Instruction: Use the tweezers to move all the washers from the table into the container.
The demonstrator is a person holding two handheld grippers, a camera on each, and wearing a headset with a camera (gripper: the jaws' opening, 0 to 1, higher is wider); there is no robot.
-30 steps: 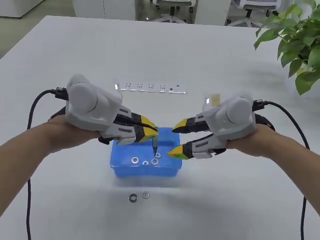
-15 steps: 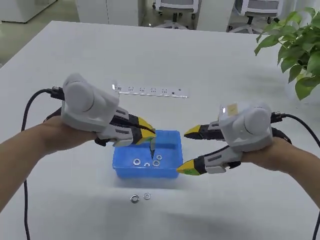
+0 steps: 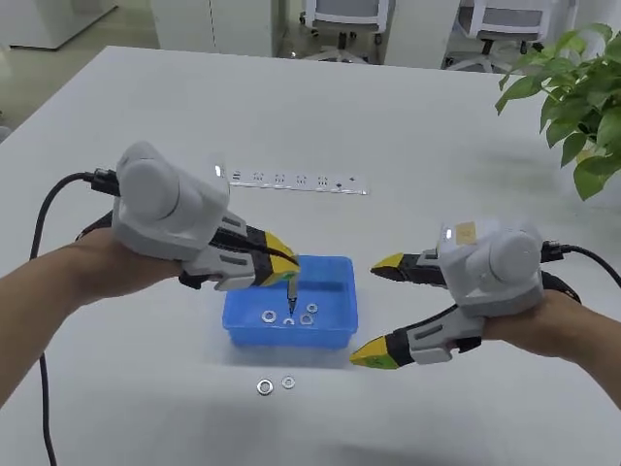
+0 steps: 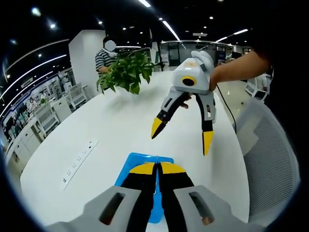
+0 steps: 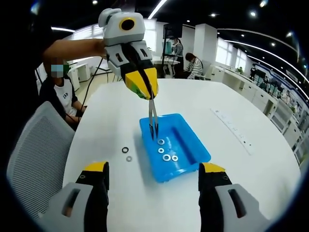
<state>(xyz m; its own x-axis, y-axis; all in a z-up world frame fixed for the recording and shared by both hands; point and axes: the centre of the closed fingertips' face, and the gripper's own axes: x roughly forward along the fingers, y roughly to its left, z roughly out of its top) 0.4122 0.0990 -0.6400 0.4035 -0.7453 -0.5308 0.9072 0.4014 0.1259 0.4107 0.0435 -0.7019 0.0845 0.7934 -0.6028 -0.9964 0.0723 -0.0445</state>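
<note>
Right claw (image 3: 364, 311) has drawn back from the container (image 3: 286, 338), jaws spread.

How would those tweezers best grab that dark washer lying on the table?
Probably pinch the rim of the dark washer, one tweezers tip in its hole and one outside, coming from above: it lies flat on the table. Take the side away from the lighter washer.

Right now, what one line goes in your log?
left gripper: shut on thin metal tweezers | tips: over blue plastic tray | tray: four small metal washers | white table: two more washers | right gripper: open, empty
</note>
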